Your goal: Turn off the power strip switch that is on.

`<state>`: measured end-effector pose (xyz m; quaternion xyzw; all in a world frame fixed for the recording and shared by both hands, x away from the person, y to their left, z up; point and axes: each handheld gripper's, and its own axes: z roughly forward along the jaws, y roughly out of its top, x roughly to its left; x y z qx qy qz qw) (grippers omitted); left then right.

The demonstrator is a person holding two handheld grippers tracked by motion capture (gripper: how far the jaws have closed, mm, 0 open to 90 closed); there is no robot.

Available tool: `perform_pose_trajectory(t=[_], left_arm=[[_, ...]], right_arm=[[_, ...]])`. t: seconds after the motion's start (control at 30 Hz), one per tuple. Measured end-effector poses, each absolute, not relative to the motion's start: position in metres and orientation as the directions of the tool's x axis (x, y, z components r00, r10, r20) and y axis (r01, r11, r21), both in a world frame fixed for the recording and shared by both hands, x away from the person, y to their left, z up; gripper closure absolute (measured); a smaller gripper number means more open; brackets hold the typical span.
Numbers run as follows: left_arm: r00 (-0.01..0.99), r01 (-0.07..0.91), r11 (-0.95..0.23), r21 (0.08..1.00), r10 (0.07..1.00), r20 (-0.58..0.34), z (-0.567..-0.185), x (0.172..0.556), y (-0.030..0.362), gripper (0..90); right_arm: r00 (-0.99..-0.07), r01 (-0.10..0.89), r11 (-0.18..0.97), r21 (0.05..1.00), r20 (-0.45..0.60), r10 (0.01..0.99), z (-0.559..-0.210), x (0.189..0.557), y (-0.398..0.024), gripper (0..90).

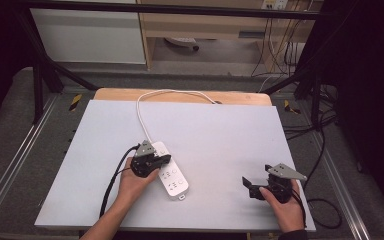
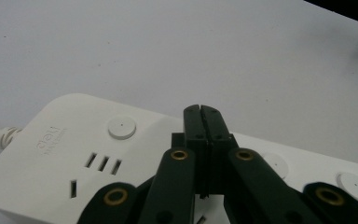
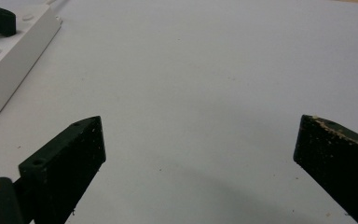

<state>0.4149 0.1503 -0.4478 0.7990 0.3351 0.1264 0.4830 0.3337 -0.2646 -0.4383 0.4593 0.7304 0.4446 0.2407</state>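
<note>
High view: left hand-held gripper, jaws closed, empty, over white plastic power strip; strip runs near-far. Right hand-held gripper open, well apart.

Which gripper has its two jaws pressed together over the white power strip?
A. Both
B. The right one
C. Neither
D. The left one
D. In the left gripper view the left gripper has its black jaws closed flat against each other above the power strip, with nothing between them, while the right gripper holds its jaws wide apart over the bare table.
</note>
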Motion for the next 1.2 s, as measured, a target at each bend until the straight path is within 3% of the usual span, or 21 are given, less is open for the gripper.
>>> perform_pose_trajectory(t=[1.2], left_arm=[[0.733, 0.418, -0.342, 0.841, 0.675, -0.090, -0.4439, 0.4150, 0.1497, 90.0]], right_arm=[[-0.465, 0.458, 0.183, 0.870, 0.059, 0.883, -0.4380, 0.3335, -0.2644, 2.7]])
